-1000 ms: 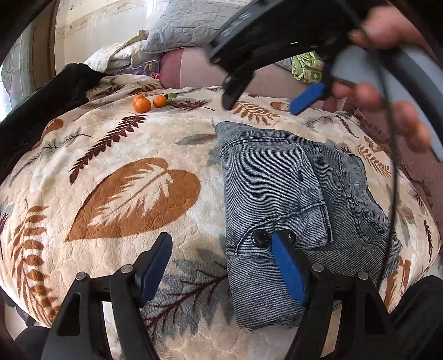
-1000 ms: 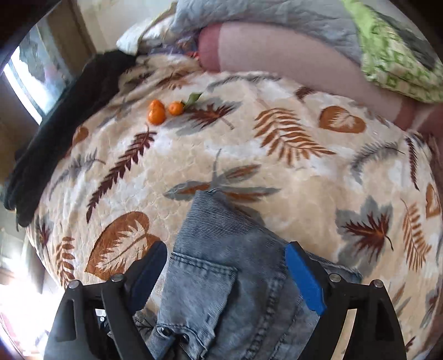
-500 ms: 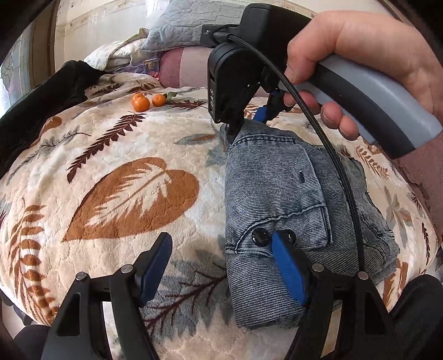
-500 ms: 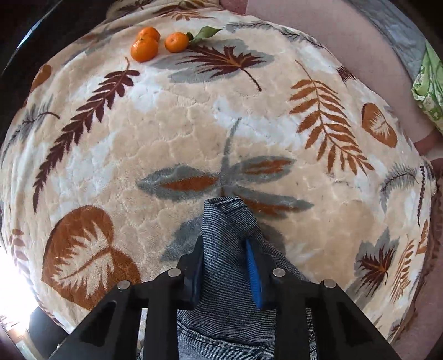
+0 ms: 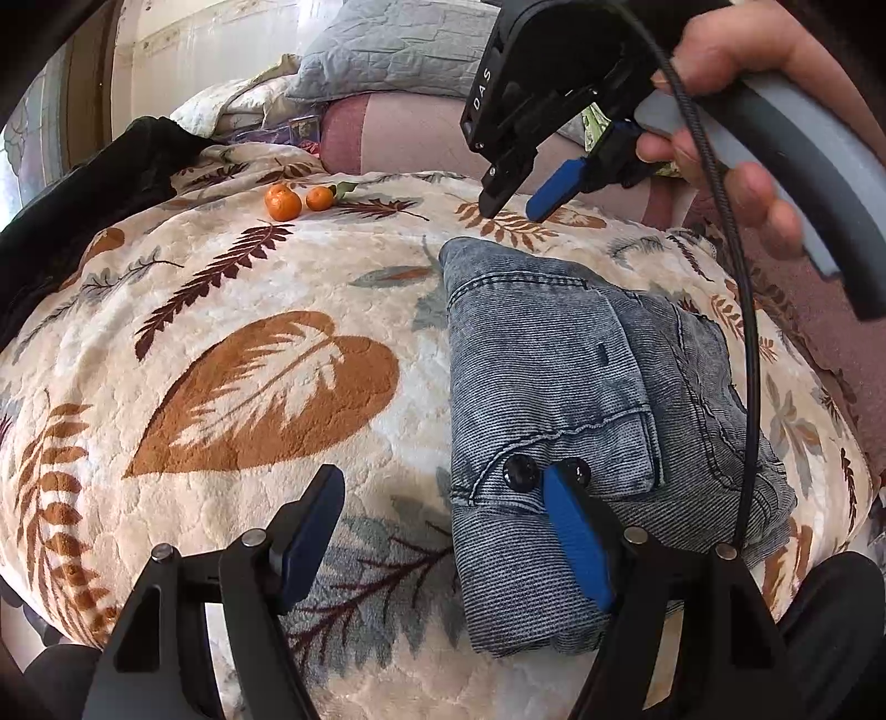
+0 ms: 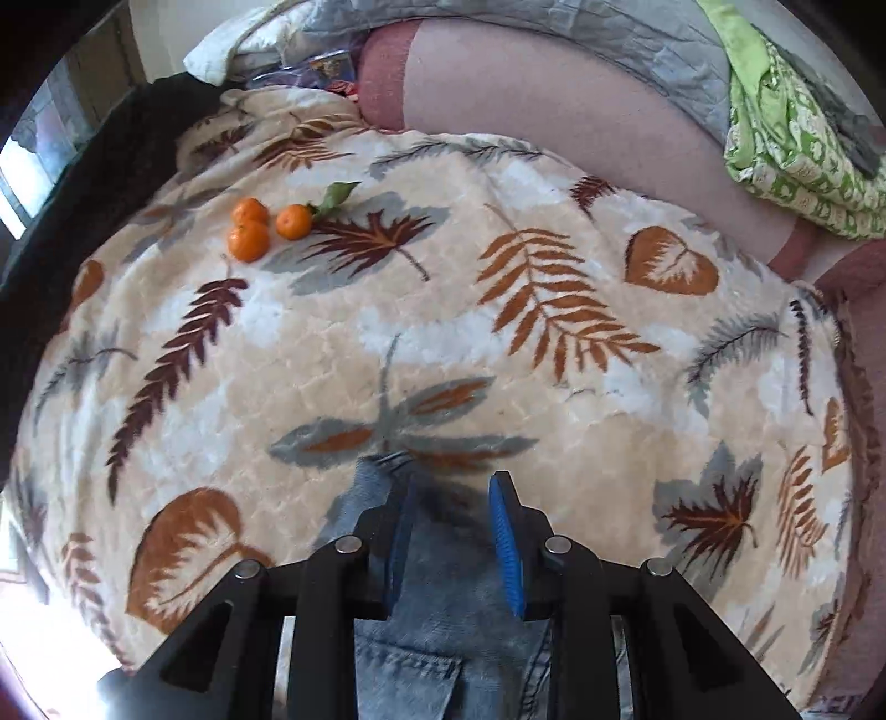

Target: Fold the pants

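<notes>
Two claws hover: the left claw [image 5: 443, 531] spread over the folded pants' [image 5: 554, 399] near hem, the right claw [image 5: 512, 202] opening, empty, beyond their far edge—soft, heavy denim, probably best pinched at corners.

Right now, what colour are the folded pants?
Faded blue-grey denim pants, clearest in the left wrist view.

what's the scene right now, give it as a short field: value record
surface: leaf-print blanket spread over a bed
garment: folded denim pants, lying flat on the blanket
left gripper: open, low at the near edge of the pants, holding nothing
right gripper: held in a hand, lifted above the far end of the pants, jaws narrow and opening, nothing gripped
other items: three mandarins at the far left of the blanket
backdrop: grey quilted pillow, green patterned cloth
</notes>
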{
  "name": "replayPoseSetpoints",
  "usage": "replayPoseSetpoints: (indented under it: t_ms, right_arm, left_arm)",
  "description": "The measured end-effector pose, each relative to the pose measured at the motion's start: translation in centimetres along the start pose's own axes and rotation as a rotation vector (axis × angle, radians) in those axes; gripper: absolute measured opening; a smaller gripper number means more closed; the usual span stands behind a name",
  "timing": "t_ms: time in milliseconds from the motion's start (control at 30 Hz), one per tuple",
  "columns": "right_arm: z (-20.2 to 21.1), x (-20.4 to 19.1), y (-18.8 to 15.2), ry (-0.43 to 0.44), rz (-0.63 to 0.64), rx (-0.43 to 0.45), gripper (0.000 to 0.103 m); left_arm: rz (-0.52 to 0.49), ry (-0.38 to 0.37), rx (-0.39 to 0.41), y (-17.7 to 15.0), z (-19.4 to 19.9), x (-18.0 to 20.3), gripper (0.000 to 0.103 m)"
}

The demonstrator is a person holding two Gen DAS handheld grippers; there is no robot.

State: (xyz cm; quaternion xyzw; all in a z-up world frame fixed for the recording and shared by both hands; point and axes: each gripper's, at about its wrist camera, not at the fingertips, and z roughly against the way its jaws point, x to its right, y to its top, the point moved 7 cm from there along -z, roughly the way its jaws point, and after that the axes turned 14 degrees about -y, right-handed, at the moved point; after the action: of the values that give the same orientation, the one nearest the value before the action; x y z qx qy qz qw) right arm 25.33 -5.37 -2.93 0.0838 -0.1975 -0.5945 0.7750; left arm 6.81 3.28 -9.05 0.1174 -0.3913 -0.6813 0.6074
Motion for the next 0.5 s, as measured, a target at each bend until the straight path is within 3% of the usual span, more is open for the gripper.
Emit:
replayPoseSetpoints:
  t_ms: [67, 100, 200, 300, 433, 500]
  right_arm:
    - [-0.5, -1.1, -1.9, 0.045, 0.013, -0.030, 0.033]
    - [-1.1, -1.3, -2.9, 0.026, 0.033, -0.047, 0.033]
    - [-3.9, 0.7, -5.2, -0.160, 0.087, -0.068, 0.033]
    - [-2.9, 2.3, -5.9, -0.085, -0.003, -0.031, 0.033]
    - [0.9, 3.0, -7.4, -0.047, -0.024, 0.078, 0.034]
    - [1.9, 3.1, -8.9, -0.039, -0.017, 0.120, 0.050]
  left_arm:
    - [0.017, -0.012, 0.000, 0.0, 0.1, -0.1, 0.075]
    - [0.030, -0.022, 0.000, 0.0, 0.2, -0.2, 0.075]
    - [0.067, -0.053, 0.000, 0.0, 0.4, -0.5, 0.075]
    - [0.076, -0.061, 0.003, -0.1, 0.5, -0.5, 0.075]
    - [0.072, -0.058, 0.006, 0.0, 0.5, -0.3, 0.075]
    - [0.074, -0.057, 0.006, 0.0, 0.5, -0.4, 0.075]
